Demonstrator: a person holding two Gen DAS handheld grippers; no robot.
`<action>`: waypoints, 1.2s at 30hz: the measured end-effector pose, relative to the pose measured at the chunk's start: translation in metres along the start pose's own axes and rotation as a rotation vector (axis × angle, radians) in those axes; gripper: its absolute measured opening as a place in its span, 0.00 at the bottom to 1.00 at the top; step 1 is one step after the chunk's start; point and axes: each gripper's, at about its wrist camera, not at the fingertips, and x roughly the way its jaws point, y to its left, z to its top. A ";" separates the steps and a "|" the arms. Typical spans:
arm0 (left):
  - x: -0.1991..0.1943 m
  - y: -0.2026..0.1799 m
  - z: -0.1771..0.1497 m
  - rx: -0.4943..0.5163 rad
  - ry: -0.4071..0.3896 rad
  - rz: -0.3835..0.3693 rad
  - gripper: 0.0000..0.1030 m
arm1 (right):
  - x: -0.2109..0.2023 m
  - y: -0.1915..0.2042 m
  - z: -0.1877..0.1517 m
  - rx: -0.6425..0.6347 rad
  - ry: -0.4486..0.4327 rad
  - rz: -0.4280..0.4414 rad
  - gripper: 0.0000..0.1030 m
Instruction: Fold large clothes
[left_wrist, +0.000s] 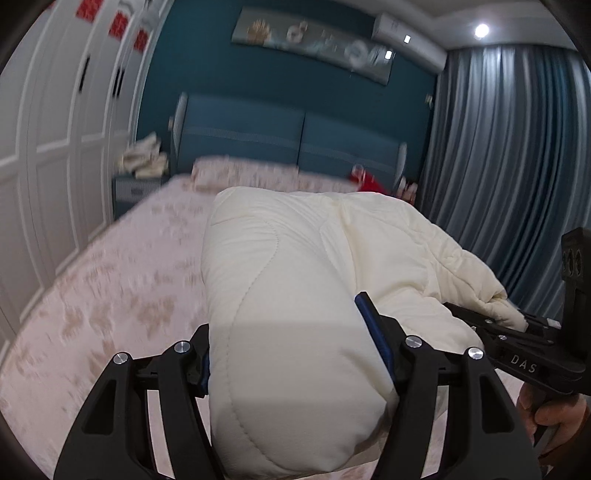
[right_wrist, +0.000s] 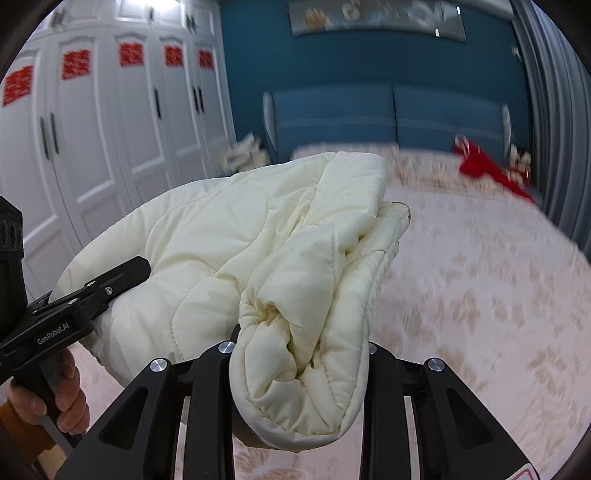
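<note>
Two tongs are seen gripping one cream quilted jacket (left_wrist: 295, 295) above a bed (left_wrist: 110, 295) with a pale flowered cover.

In the left wrist view, the left tongs (left_wrist: 295, 354) are pressed against a thick rolled part of the jacket, one blue-padded finger (left_wrist: 373, 332) on each side of the bulge. The jacket is held up off the bed and stretches away to the right, where its far end is pinched by the right tongs (left_wrist: 513, 323). A hand (left_wrist: 550, 417) is seen on that tool's handle. Behind, a blue headboard (left_wrist: 295, 140), grey curtains (left_wrist: 509, 166) and white wardrobe doors (left_wrist: 55, 147) are visible. A red item (left_wrist: 369, 182) lies near the headboard.

In the right wrist view, the right tongs (right_wrist: 299, 354) are closed on a bunched, layered fold of the jacket (right_wrist: 258, 240), with the cloth filling the gap between the fingers. The rest of the jacket is spread to the left, where it is gripped by the left tongs (right_wrist: 122, 275), held by another hand (right_wrist: 66, 387). The bed (right_wrist: 480, 295) lies below and to the right, slightly blurred. The red item (right_wrist: 484, 166) is seen at its far corner.
</note>
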 end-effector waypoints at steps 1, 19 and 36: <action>0.014 0.004 -0.009 -0.003 0.036 0.006 0.60 | 0.012 -0.004 -0.010 0.005 0.029 -0.008 0.26; 0.068 0.035 -0.131 -0.026 0.344 0.149 0.80 | 0.087 -0.030 -0.139 0.213 0.338 0.050 0.40; 0.042 0.013 -0.042 -0.030 0.437 0.430 0.85 | 0.031 0.000 -0.051 0.167 0.309 -0.024 0.19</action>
